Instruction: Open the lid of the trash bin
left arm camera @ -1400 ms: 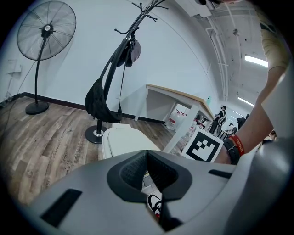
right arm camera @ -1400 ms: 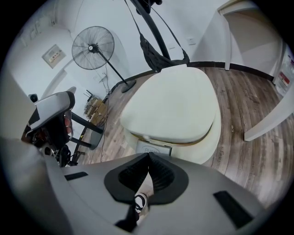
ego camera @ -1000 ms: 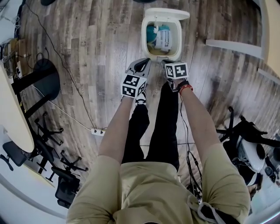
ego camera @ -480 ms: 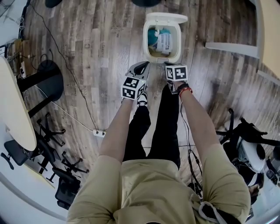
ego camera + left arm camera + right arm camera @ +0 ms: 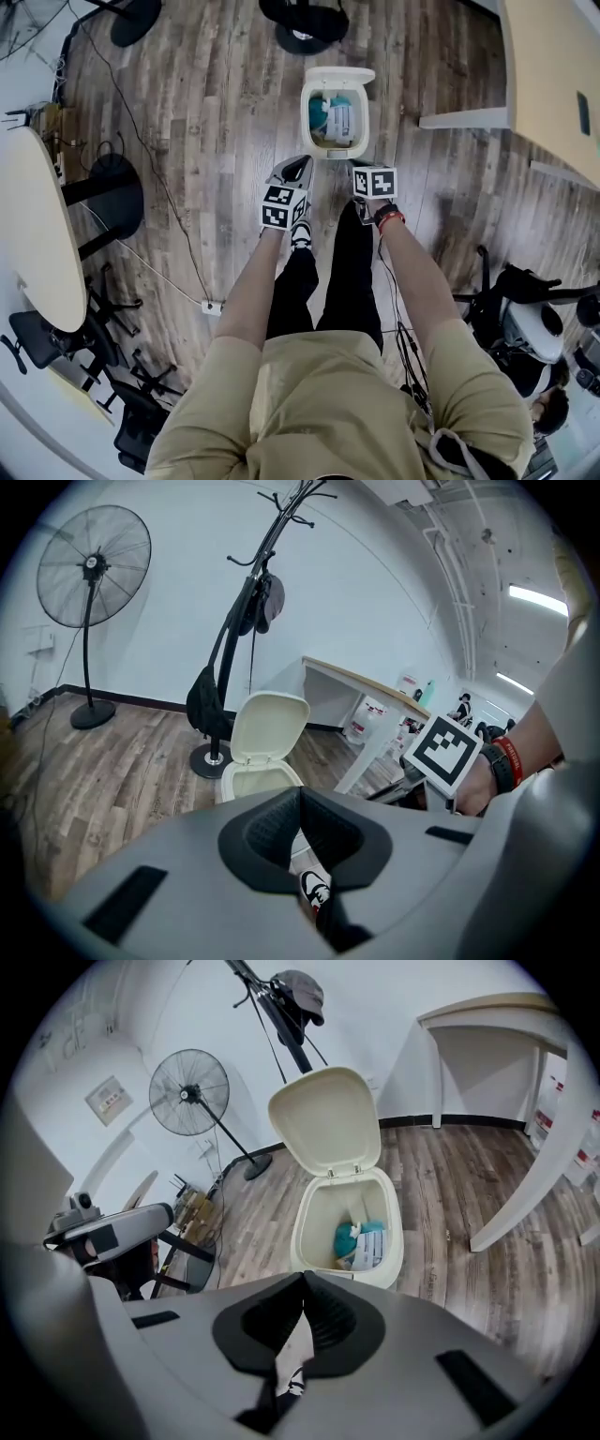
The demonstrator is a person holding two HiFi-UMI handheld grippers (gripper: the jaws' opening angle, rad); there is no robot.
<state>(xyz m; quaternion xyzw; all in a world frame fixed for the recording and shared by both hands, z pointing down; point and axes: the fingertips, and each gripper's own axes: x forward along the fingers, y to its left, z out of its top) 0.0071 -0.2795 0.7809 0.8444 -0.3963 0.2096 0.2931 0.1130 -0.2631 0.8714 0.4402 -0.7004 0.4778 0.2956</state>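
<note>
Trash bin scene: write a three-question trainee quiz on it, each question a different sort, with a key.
1. True or false: the lid of the trash bin stands raised, with the inside of the bin showing.
2. Pick one. The left gripper and the right gripper are: A, both shut with nothing between the jaws; B, both clamped on the lid; C, both wide open.
3. Short answer: in the left gripper view, what stands on the floor to the left of the coat rack?

Key: 1 true; 2 A; 3 a fan.
</note>
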